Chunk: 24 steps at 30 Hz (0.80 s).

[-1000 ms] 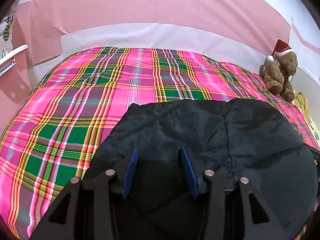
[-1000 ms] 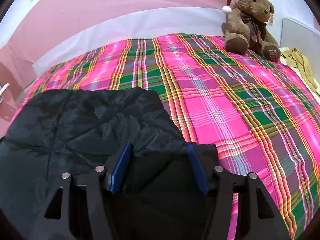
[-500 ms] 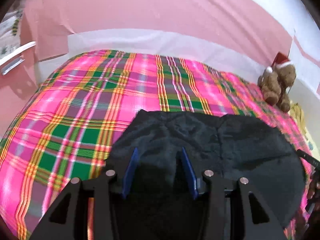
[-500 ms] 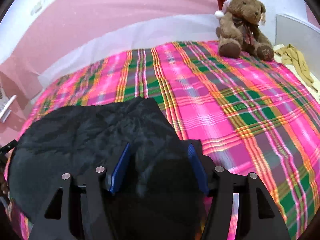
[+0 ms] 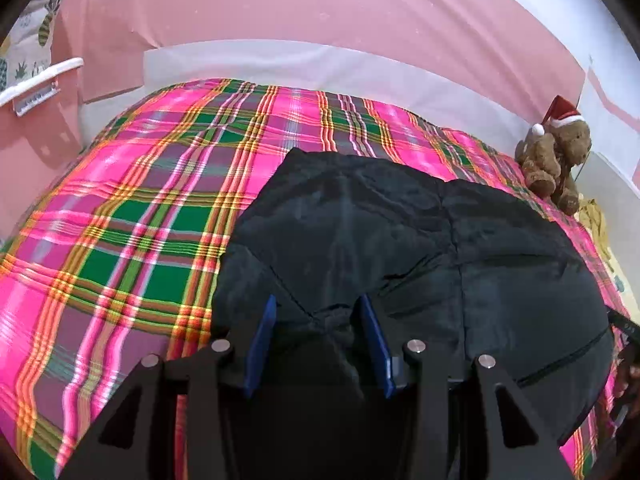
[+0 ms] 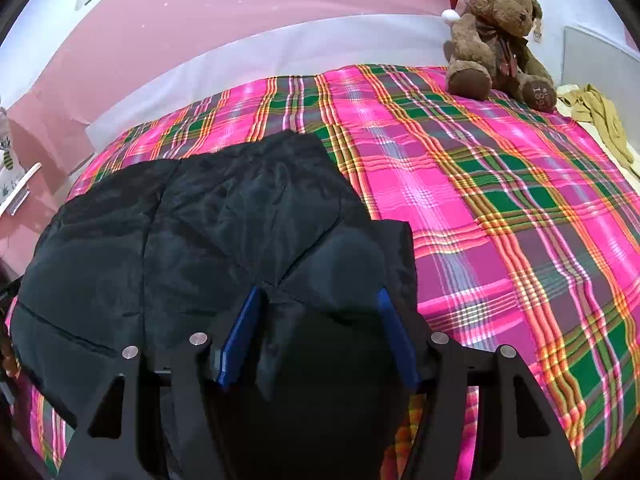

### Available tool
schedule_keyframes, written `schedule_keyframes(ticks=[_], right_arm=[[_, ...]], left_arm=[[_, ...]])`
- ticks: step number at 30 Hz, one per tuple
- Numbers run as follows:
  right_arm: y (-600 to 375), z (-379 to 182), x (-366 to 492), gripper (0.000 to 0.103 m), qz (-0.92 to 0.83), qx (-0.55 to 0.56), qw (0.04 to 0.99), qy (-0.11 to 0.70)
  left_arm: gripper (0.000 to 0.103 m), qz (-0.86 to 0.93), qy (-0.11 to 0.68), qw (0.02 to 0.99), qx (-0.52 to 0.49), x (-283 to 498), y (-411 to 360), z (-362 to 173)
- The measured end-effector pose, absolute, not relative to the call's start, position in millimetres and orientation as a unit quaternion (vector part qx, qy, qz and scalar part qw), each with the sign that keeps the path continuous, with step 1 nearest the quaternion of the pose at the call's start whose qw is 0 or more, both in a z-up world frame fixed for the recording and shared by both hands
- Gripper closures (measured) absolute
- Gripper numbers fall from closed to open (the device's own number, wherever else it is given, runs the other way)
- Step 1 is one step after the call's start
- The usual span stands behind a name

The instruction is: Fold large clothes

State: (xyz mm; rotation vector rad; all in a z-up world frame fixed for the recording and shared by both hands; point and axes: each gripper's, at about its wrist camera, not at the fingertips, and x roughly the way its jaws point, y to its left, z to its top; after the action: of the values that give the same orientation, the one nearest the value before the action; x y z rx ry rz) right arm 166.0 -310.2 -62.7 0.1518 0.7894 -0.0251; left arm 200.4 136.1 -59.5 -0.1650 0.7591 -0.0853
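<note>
The black jacket (image 5: 400, 240) lies on the plaid bed (image 5: 140, 220), its near edge bunched and clamped between the blue pads of the left tool (image 5: 316, 340) and right tool (image 6: 318, 332), its length running across between both tools.

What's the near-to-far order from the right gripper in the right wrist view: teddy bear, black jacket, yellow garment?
1. Black jacket: bunched between the fingers of the right gripper, spreading left.
2. Yellow garment: far right bed edge.
3. Teddy bear: top right, at the bed's far end, just beyond the garment.
</note>
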Motion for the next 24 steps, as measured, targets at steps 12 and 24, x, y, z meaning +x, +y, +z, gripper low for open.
schedule_keyframes(ticks=[12,24], right_arm=[[-312,-51,131,0.041,0.001,0.079,0.922,0.379],[-316,-59,122,0.037,0.003,0.094,0.917,0.388]], left_arm=[[0.056,-0.014,0.370,0.926,-0.069,162,125,-40],[0.050,0.005,0.372,0.926,-0.070,155,137,-43]])
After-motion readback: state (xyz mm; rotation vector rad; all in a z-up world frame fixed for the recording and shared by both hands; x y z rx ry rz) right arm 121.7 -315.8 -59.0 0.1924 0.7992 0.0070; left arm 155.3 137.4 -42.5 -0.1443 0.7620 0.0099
